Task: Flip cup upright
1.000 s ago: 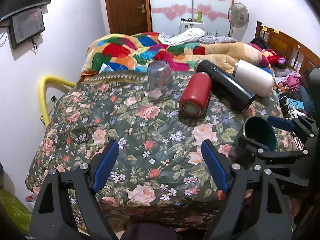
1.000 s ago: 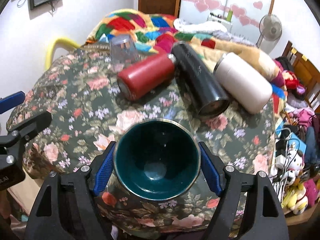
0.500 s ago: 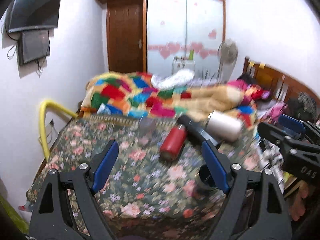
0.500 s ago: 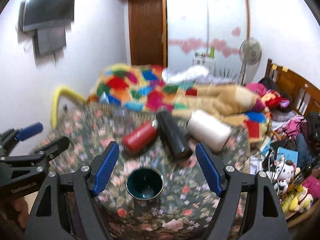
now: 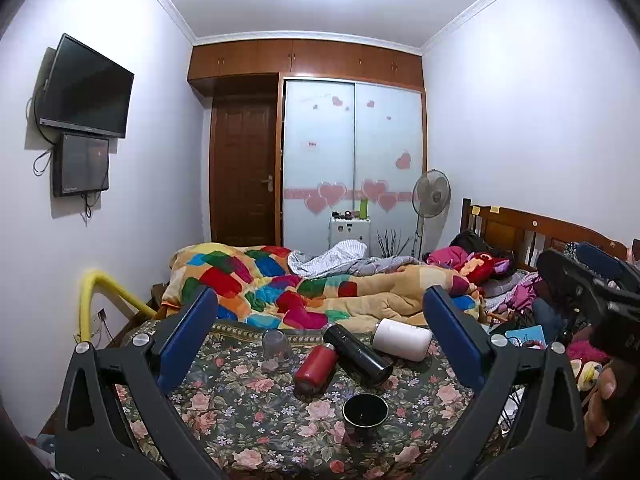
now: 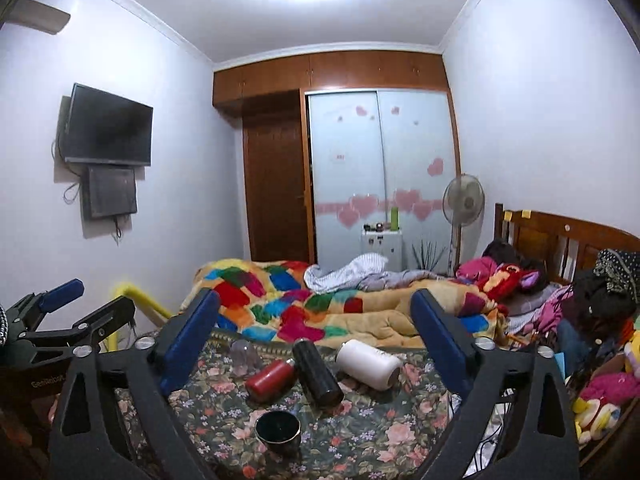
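Observation:
A dark green cup [image 5: 365, 409] stands upright, mouth up, near the front of the floral-cloth table [image 5: 240, 420]; it also shows in the right wrist view [image 6: 278, 432]. A clear glass [image 5: 277, 346] stands mouth down at the back left, also in the right wrist view [image 6: 245, 355]. A red bottle [image 5: 316, 368], a black bottle [image 5: 358, 355] and a white bottle [image 5: 401, 339] lie on their sides. My left gripper [image 5: 320, 340] and right gripper [image 6: 316, 340] are both open, empty and held high, well back from the table.
A bed with a patchwork quilt [image 5: 280, 284] lies behind the table. A yellow rail [image 5: 96, 300] stands at the left. Clutter and toys [image 6: 600, 396] crowd the right. A fan [image 5: 431, 194] and wardrobe stand at the back.
My right gripper let go of the green cup, which now stands upright on the table. Both grippers pulled up and back, so the table looks small and far.

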### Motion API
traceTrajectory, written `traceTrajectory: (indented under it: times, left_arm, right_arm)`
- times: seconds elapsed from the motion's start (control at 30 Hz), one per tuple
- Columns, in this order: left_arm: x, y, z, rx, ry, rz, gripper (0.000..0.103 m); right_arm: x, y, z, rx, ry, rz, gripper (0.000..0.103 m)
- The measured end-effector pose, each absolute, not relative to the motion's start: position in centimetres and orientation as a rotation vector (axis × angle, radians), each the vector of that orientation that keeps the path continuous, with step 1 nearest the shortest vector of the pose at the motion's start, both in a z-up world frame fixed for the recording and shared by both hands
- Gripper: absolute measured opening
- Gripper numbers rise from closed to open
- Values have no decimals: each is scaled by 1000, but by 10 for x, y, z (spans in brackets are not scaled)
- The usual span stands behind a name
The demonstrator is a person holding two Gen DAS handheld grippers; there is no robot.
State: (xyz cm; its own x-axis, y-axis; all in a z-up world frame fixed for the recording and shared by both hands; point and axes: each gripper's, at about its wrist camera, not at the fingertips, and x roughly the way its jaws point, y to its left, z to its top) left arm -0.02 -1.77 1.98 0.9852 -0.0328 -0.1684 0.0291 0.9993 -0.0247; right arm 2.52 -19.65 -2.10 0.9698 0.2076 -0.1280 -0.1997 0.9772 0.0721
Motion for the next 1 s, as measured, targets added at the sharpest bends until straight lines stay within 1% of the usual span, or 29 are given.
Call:
traceTrajectory:
  times: [0.4, 0.53, 1.0]
  left_arm:
    - [-15, -17, 16, -50, 186, -14, 103]
    - [-14, -18, 14, -45, 187, -11, 103]
    - [-12, -16, 10, -48, 194, -12, 103]
  right_arm:
    - [16, -198, -30, 41, 168, 218, 103]
    - [4, -200, -31, 38, 170, 222, 103]
    - [4, -198, -33, 20, 182, 228, 103]
